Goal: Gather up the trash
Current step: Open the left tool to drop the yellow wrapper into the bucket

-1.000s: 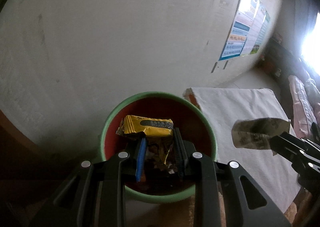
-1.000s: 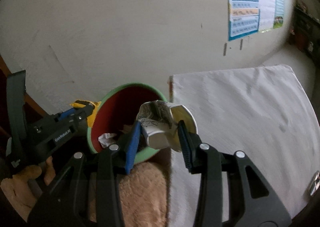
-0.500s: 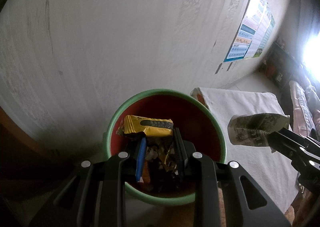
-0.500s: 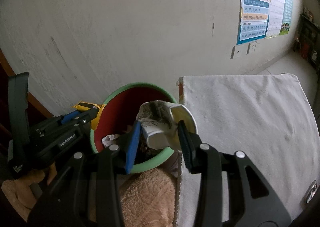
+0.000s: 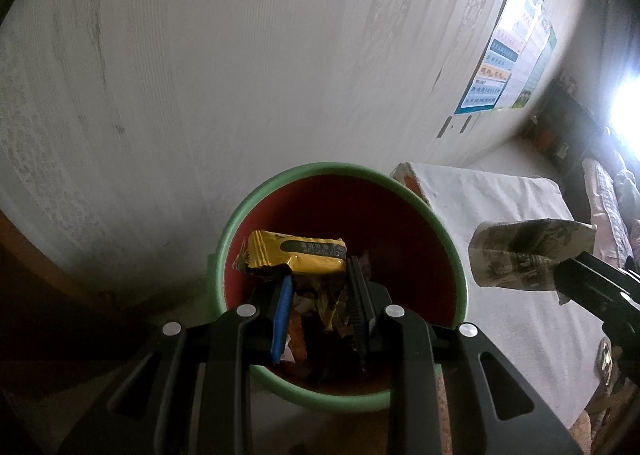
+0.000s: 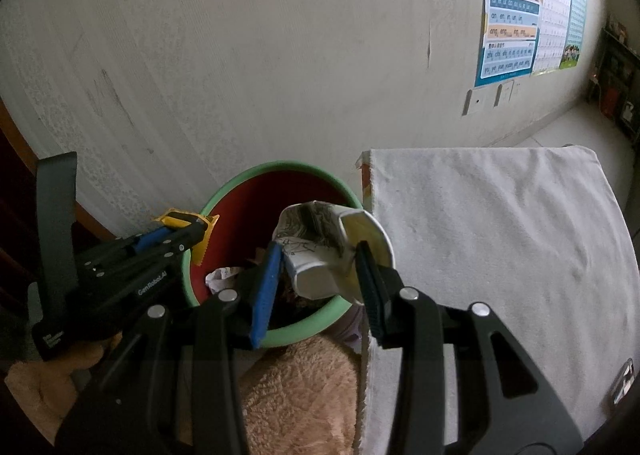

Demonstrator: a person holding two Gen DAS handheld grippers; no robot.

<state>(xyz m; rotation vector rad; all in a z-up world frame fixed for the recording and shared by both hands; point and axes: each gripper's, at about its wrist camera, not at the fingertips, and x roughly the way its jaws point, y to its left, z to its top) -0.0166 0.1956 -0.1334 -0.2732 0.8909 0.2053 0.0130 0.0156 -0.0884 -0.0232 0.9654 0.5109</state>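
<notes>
My left gripper [image 5: 320, 291] hangs over the green-rimmed red bin [image 5: 400, 239], its fingers clamped on a yellow snack wrapper [image 5: 296, 253] above the litter inside. My right gripper [image 6: 320, 275] has its fingers pinched on a crushed paper cup [image 6: 320, 251], held over the bin's near right rim. Just right of the bin lies a surface under a white cloth [image 6: 500, 255]. A chart [image 6: 516, 15] hangs on the far wall.
</notes>
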